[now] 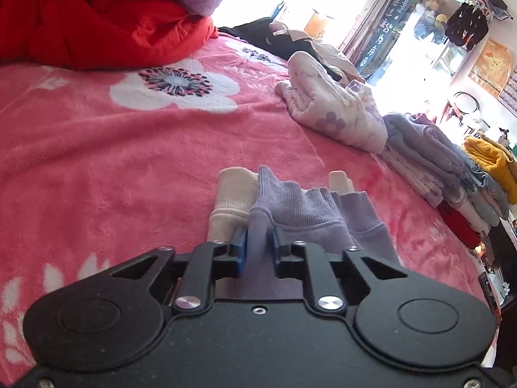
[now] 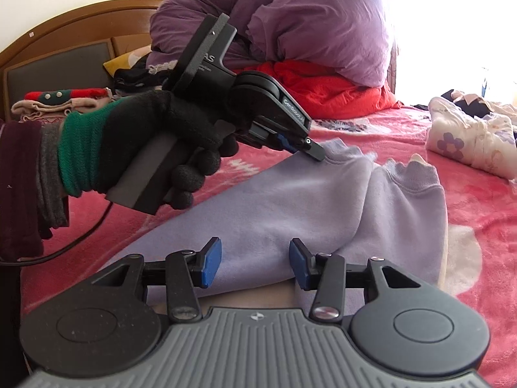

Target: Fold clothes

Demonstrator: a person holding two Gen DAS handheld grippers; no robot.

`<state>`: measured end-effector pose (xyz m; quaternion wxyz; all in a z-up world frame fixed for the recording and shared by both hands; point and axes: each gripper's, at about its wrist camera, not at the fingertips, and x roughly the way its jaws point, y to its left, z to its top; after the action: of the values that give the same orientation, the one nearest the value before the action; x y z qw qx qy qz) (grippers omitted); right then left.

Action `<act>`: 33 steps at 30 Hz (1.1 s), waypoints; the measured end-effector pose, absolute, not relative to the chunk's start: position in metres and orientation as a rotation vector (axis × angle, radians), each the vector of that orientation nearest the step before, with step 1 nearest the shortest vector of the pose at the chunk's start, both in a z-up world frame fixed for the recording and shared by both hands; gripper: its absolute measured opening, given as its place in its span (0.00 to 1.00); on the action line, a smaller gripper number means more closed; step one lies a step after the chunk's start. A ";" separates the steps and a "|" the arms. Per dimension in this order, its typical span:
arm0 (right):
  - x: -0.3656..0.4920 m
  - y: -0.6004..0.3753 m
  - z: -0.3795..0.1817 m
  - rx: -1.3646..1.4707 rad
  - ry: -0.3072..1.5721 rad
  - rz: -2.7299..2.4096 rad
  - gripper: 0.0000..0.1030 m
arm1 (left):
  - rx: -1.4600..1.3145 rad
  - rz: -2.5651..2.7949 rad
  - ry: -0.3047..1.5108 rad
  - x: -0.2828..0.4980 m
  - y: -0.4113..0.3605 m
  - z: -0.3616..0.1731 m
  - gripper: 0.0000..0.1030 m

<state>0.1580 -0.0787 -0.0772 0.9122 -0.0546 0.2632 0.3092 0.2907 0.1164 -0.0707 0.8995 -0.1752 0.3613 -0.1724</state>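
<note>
Currently the lilac sweatshirt (image 2: 290, 200) lies on the pink floral blanket (image 1: 97, 148) of the bed, partly gathered: body spread toward the right gripper, ribbed cuffs and hem (image 1: 297, 200) bunched at the far end, with a cream inner layer (image 1: 231, 194) showing beside them.

Gripper status:
- Left gripper (image 1: 260, 245): fingers closed on a fold of the lilac fabric nr the ribbed edge. In the right wrist view the same tool, held by a gloved hand (image 2: 155, 148), pinches the garment's upper edge and lifts it slightly off the blanket.
- Right gripper (image 2: 255, 265): blue pads apart, fabric lying between and under them; nothing clamped.

Progress, judged:
- The sweatshirt is not a flat, squared packet; sleeves and hem sit uneven, so its fold is incomplete. Whether it is being laid out or is mid-fold cannot be settled from these views.
- A stack of folded clothes (image 1: 452, 181) sits at the blanket's right edge, w/ a yellow item (image 1: 494, 161) beyond it.
- A pale floral-print garment (image 1: 332, 110) lies loose and crumpled nearby; dark clothing (image 1: 258, 32) lies behind it. Both look unfolded, so work appears to remain.

Req. for finishing this item: right pads need a firm hold on the near edge opposite the left grip, so both edges travel together w/o slack.
</note>
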 end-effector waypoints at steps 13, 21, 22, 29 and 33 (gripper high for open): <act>0.167 -0.116 -0.069 0.145 0.589 0.579 0.46 | -0.405 -0.272 0.854 0.148 0.141 -0.065 0.38; 0.134 -0.134 -0.068 0.243 0.631 0.542 0.46 | -0.413 -0.340 0.882 0.114 0.126 -0.073 0.05; 0.129 -0.134 -0.068 0.239 0.637 0.539 0.46 | -0.454 -0.364 0.864 0.113 0.128 -0.071 0.04; 0.094 -0.146 -0.063 0.251 0.641 0.503 0.46 | -0.763 -0.421 0.939 0.121 0.137 -0.099 0.03; 0.080 -0.160 -0.065 0.263 0.654 0.462 0.46 | -0.781 -0.390 0.918 0.117 0.145 -0.095 0.03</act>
<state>0.0795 -0.1603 -0.0654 0.9125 0.1274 0.3173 0.2244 0.1171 0.1450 -0.0948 0.8060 -0.3648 0.4291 -0.1821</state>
